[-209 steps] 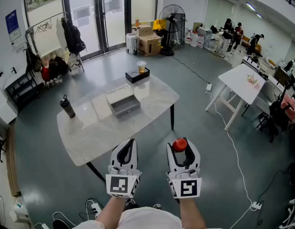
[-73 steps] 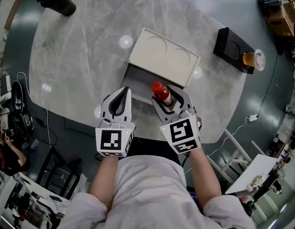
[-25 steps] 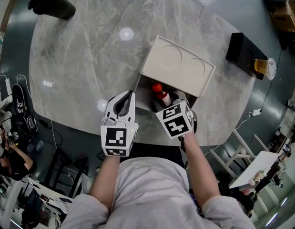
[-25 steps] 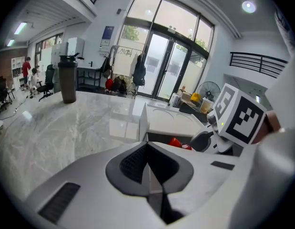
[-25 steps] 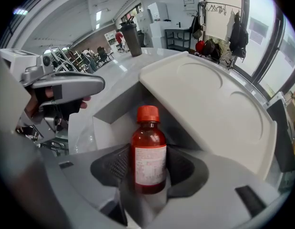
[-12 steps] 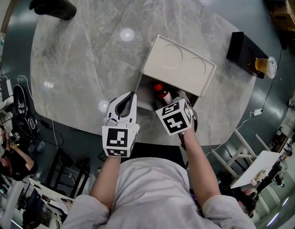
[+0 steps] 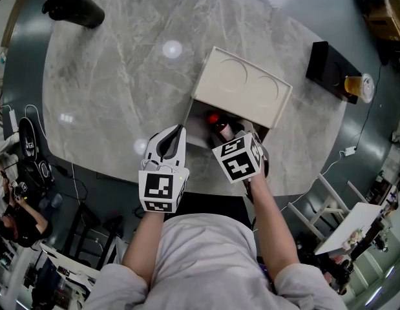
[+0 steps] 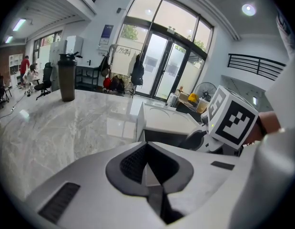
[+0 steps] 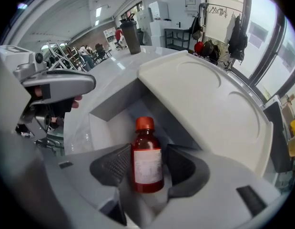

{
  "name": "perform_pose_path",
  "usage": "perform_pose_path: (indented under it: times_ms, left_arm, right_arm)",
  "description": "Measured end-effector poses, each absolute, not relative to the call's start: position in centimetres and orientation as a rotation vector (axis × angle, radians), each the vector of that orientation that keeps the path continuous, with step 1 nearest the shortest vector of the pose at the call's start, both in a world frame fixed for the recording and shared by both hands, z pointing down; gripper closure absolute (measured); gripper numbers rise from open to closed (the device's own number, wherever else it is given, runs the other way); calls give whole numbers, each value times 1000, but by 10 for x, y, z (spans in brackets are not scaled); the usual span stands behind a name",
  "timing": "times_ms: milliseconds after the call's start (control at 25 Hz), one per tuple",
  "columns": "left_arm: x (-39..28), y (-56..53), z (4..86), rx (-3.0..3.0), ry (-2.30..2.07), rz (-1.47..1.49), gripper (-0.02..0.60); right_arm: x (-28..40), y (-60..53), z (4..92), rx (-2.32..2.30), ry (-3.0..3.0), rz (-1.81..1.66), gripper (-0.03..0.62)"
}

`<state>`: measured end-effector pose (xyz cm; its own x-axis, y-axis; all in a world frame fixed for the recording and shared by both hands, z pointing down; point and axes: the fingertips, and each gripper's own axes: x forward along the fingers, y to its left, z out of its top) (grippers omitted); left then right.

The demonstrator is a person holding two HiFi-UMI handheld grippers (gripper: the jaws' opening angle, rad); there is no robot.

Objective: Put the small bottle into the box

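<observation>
A small brown bottle (image 9: pixel 147 161) with a red cap sits between the pads of my right gripper (image 9: pixel 147 168), which is shut on it. In the head view the bottle (image 7: pixel 218 125) hangs inside the mouth of the open grey box (image 7: pixel 198 123), under the front edge of its raised white lid (image 7: pixel 242 89). The right gripper (image 7: pixel 233 134) reaches into the box from the table's near edge. My left gripper (image 7: pixel 176 132) hovers just left of the box, shut and holding nothing; the left gripper view shows its pads (image 8: pixel 133 163) pressed together.
The box stands on a grey marble table (image 7: pixel 122 76). A black shaker bottle (image 7: pixel 73 6) is at the far left corner. A black tray (image 7: pixel 329 66) and a drink cup (image 7: pixel 360 86) are at the right edge. I stand at the table's near edge.
I have come up to the table with the bottle in the right gripper. In the last second the bottle has sunk a little deeper into the box; the left gripper has barely moved.
</observation>
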<state>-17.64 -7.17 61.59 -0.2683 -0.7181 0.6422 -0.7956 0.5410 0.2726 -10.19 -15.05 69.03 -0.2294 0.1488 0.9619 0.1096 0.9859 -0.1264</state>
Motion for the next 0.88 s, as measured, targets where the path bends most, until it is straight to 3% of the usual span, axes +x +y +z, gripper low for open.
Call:
perform_pose_path:
  times_ms: [400,560,880]
  left_arm:
    - [-172,-83,594,1335,-2024,132,561]
    - [-163,-96,576,1428,-2011,139,561]
    - [-133,-109,558,1536,-1938,148,561]
  right_arm:
    - [-93,-154,637,-54,-1983,80,357]
    - [-83,-162,603,106,-2109,134,522]
    - [-54,-167,567,272,-2252,278,568]
